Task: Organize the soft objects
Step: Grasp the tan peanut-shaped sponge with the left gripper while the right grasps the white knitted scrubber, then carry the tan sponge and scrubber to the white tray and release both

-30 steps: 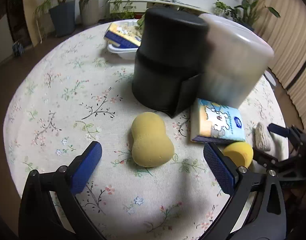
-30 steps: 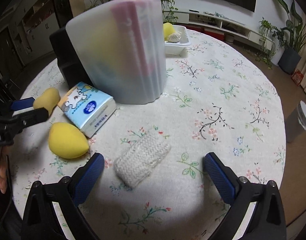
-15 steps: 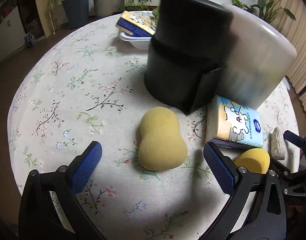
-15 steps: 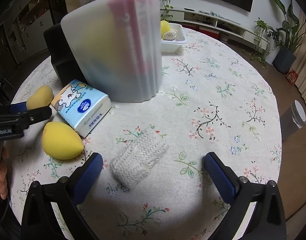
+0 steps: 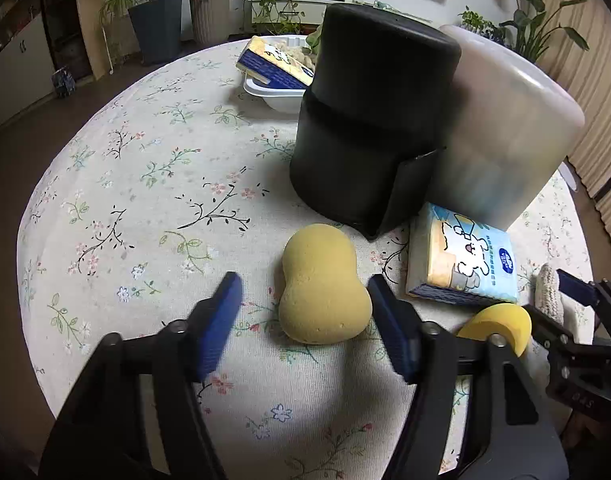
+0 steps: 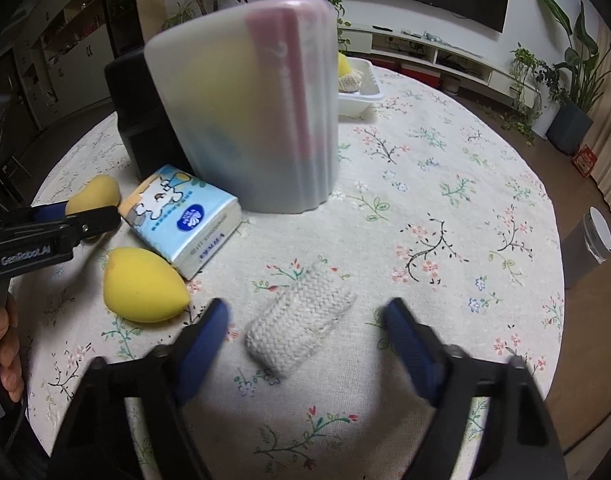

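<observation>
A tan peanut-shaped sponge (image 5: 321, 286) lies on the floral tablecloth, between the blue pads of my left gripper (image 5: 305, 320), which is open around it and apart from it. A white knitted piece (image 6: 299, 320) lies between the pads of my right gripper (image 6: 305, 344), also open. A bright yellow sponge (image 6: 141, 286) and a tissue pack (image 6: 183, 216) lie to its left; both also show in the left wrist view, sponge (image 5: 501, 324), pack (image 5: 461, 260). A white tray (image 6: 359, 94) at the back holds a sponge and a knit; another tissue pack (image 5: 271, 62) rests in it.
A black cylinder container (image 5: 369, 124) and a frosted white bin (image 6: 253, 120) stand in the middle of the round table (image 6: 445, 168). Plants, a TV shelf and a small bin (image 6: 593, 240) on the floor surround the table.
Both grippers have moved forward and lower and their jaws have narrowed: the left around the tan sponge, the right around the knitted piece. Nothing has been picked up.
</observation>
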`<state>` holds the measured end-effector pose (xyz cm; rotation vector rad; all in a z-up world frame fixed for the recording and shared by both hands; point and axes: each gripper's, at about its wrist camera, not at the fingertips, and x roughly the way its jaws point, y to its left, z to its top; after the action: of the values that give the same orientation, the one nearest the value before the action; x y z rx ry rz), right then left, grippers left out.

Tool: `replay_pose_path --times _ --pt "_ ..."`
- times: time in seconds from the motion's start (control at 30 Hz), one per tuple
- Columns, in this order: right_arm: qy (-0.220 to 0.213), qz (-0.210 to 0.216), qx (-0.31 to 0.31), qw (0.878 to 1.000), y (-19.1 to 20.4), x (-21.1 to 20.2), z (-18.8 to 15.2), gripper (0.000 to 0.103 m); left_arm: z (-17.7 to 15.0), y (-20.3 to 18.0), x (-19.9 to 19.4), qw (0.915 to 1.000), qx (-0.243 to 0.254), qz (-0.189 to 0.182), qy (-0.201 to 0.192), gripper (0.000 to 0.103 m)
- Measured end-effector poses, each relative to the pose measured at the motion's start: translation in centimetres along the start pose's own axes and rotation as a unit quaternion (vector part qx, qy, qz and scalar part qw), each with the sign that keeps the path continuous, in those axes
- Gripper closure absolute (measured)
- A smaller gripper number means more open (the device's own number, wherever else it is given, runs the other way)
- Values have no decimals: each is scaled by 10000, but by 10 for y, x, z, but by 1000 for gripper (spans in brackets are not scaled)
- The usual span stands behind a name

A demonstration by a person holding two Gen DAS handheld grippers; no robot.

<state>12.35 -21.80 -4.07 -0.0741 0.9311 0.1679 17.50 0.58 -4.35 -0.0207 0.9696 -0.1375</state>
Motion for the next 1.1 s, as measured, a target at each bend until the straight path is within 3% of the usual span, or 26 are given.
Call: replay_pose_path --times 0.1,0.17,0.33,0.37,0.5,1.1 --pt "-25 33 -11 10000 0 -3 1 47 -3 -1 -3 10000 33 -40 -16 60" --pt "-50 20 -25 10000 1 -4 -1 51 -2 -4 -3 10000 51 -64 -19 67" --pt "-81 49 -18 10000 0 -6 -2 56 -4 -4 -4 9999 28 -101 -81 71" --pt "-93 48 -13 9999 0 -6 -2 64 -4 -3 -5 9999 9 -112 -96 71" --pt "-112 92 56 9999 -4 -7 -2 74 -7 -1 -9 9998 -25 -133 -147 71" --pt "-283 175 98 9994 -16 -25 -6 74 -11 0 -29 9994 -20 -211 -288 71"
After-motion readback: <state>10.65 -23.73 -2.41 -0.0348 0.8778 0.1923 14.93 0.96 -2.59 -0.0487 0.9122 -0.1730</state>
